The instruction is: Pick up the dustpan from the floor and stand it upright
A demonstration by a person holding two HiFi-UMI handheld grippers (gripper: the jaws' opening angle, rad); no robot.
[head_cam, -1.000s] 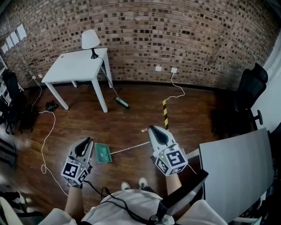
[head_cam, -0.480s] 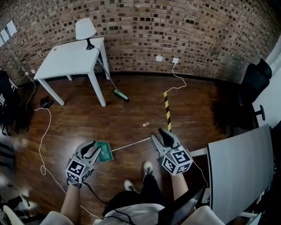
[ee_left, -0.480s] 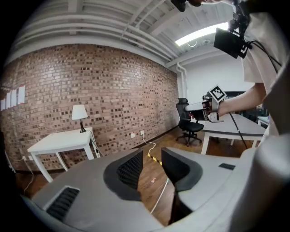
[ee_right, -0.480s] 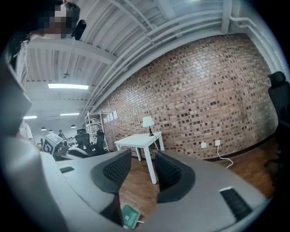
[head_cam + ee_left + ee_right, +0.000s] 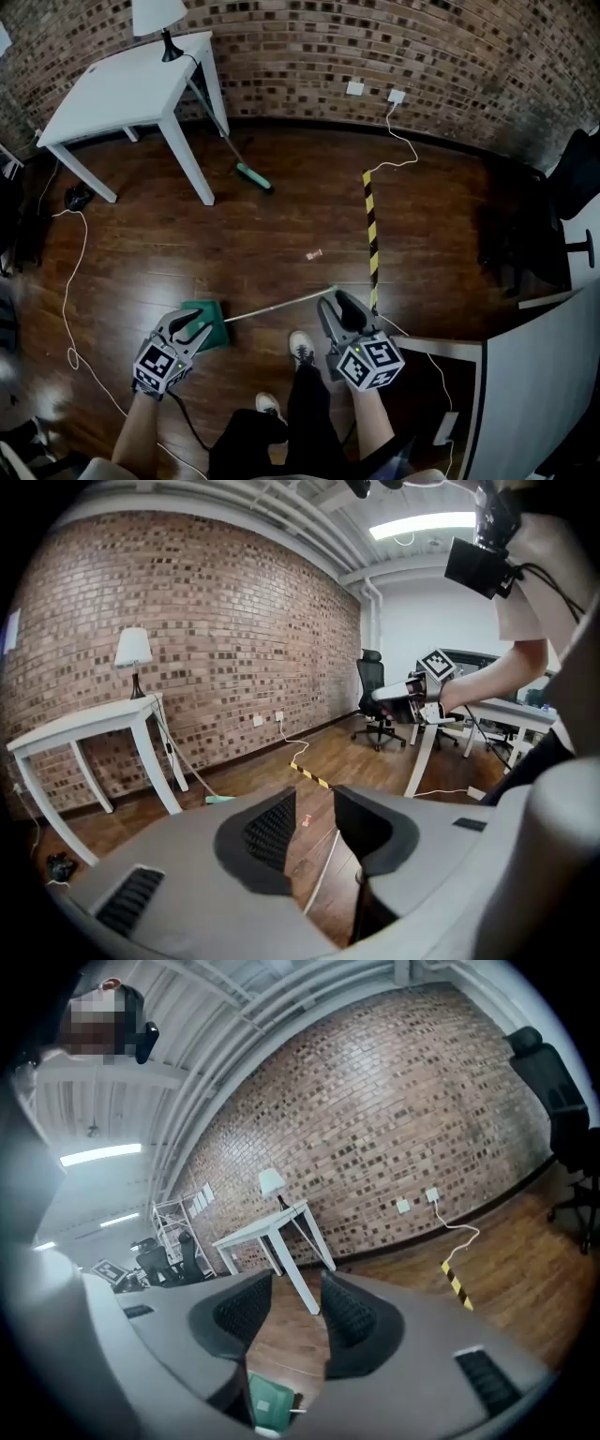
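Note:
The green dustpan (image 5: pixel 212 321) lies flat on the wooden floor, and its long thin metal handle (image 5: pixel 281 305) runs up and to the right. My left gripper (image 5: pixel 192 325) hovers open over the pan's near edge. In the left gripper view the handle (image 5: pixel 323 869) shows on the floor through the gap of that gripper (image 5: pixel 314 822). My right gripper (image 5: pixel 335 306) is open beside the handle's far tip. In the right gripper view the dustpan (image 5: pixel 270 1399) lies low in the gap of the open right gripper (image 5: pixel 295 1309). Neither gripper holds anything.
A white table (image 5: pixel 122 84) with a lamp (image 5: pixel 156 21) stands at the brick wall, and a green-headed broom (image 5: pixel 252 176) leans on it. A yellow-black tape strip (image 5: pixel 372 234) and a small scrap (image 5: pixel 314 254) lie ahead. The person's shoes (image 5: pixel 300 348) are between the grippers. A grey desk (image 5: pixel 548 375) is at right.
Both grippers have sunk toward the floor and their jaws have spread apart. The left one now hangs over the dustpan. The right one has come to the handle's tip.

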